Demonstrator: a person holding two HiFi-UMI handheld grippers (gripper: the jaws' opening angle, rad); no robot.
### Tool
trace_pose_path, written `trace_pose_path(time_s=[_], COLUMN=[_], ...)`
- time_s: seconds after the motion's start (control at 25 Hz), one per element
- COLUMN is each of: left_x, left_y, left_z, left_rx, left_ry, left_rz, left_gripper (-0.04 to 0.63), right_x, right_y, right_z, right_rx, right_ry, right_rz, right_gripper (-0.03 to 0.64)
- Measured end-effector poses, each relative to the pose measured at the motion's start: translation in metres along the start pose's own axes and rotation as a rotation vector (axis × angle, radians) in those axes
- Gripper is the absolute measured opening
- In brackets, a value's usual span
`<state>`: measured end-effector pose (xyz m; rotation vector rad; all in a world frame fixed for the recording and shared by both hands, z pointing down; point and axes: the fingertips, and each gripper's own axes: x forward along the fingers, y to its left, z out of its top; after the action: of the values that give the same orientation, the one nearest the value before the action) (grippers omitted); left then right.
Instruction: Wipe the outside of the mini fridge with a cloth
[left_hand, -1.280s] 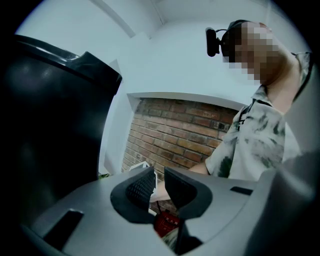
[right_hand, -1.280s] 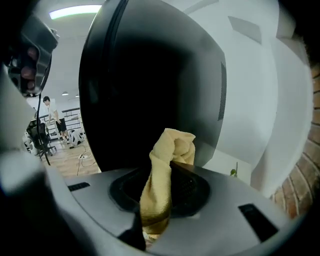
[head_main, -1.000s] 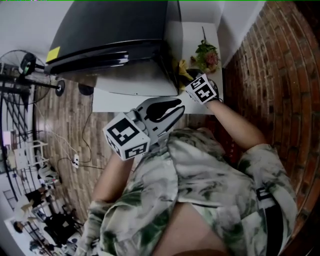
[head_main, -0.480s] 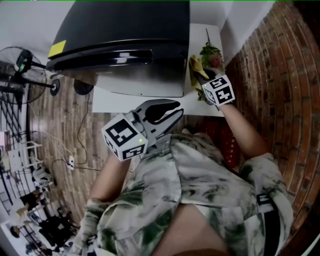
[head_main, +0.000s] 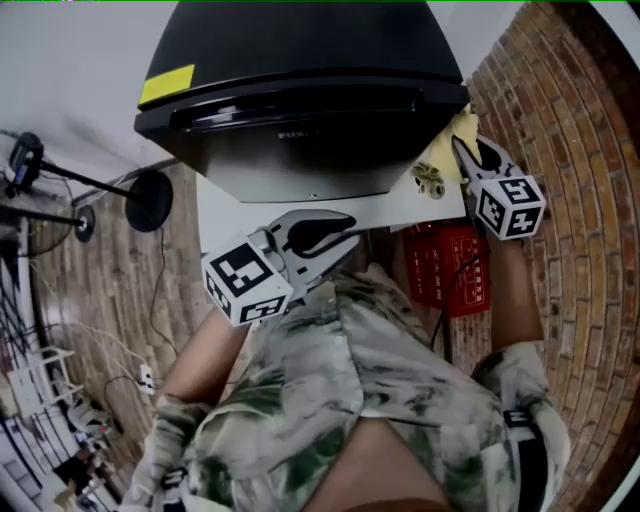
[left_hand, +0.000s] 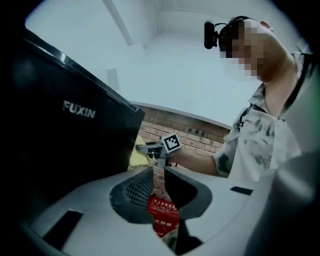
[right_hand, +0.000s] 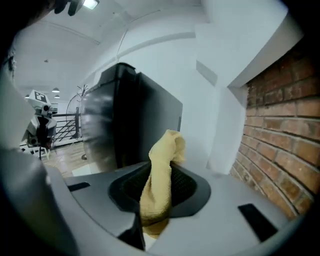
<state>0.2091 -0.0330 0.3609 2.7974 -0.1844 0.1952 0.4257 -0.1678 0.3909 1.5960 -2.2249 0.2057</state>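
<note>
The black mini fridge (head_main: 300, 90) stands on a white stand (head_main: 215, 215); the left gripper view shows its door (left_hand: 65, 145). My right gripper (head_main: 462, 158) is shut on a yellow cloth (head_main: 440, 165) at the fridge's right front corner. The cloth (left_hand: 137, 156) seems to touch the fridge's side there. In the right gripper view the cloth (right_hand: 167, 147) sticks up from between the jaws, with the fridge (right_hand: 130, 120) just behind. My left gripper (head_main: 345, 222) hangs in front of the fridge, close to the person's chest. Its jaws stand a narrow gap apart (left_hand: 158, 182), with nothing between them.
A red box (head_main: 445, 270) lies on the floor below the stand's right end. A brick wall (head_main: 570, 150) runs close along the right. A fan stand's round base (head_main: 150, 200) and cables are on the wooden floor to the left. White wall behind the fridge.
My right gripper has carried the cloth rightwards, from beside the flowers to the fridge's right front corner. The head view has shifted, so the flowers are out of sight. The left gripper has hardly moved.
</note>
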Motion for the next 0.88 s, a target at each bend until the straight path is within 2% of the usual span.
trace_pose_path(time_s=[0.16, 0.44, 0.6, 0.88], left_x=[-0.062, -0.110, -0.118, -0.138], left_y=[-0.009, -0.038, -0.053, -0.076], left_z=[-0.013, -0.047, -0.056, -0.068], left_rx=[0.010, -0.004, 0.010, 0.025], left_ry=[0.016, 0.045, 0.055, 0.112], left_rz=[-0.060, -0.173, -0.166, -0.110], left_gripper=[0.060, 0.059, 0.060, 0.060], right_x=[-0.037, -0.095, -0.114, -0.124], right_y=[0.047, 0.144, 0.193, 0.245], right_z=[0.021, 0.019, 0.011, -0.011], right_rx=[0.036, 0.073, 0.061, 0.037], right_ry=[-0.032, -0.034, -0.034, -0.027], right_rz=[-0.107, -0.148, -0.100, -0.046], right_gripper=[0.095, 0.095, 0.095, 0.095])
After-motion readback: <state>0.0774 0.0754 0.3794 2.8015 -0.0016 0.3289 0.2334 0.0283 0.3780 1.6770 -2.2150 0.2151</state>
